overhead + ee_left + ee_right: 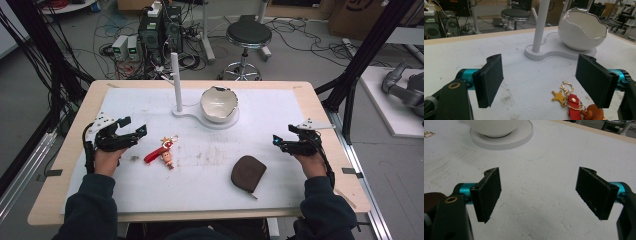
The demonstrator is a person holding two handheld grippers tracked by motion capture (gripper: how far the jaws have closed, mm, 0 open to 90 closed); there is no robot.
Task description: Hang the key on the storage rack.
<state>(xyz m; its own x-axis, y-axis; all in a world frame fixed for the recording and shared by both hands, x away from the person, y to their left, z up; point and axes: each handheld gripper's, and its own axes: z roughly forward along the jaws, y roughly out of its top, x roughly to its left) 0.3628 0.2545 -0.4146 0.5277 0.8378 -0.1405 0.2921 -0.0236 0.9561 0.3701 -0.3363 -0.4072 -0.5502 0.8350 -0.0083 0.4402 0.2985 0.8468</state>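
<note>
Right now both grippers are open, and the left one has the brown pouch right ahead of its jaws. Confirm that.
Not quite. Both are open, but the left gripper has the keychain ahead of its jaws, as the left gripper view shows. The brown pouch lies nearer the right gripper.

Grey floor [300, 55] strewn with black cables [107, 30]. Round black stool [248, 34] beyond the tabletop [75, 125], computer towers [160, 31] beside it. Cardboard boxes [350, 17] far right, black frame struts [367, 47] either side.

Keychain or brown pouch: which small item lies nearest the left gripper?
The keychain, with its red strap, lies just beside the left gripper; the brown pouch sits nearer the right one.
</note>
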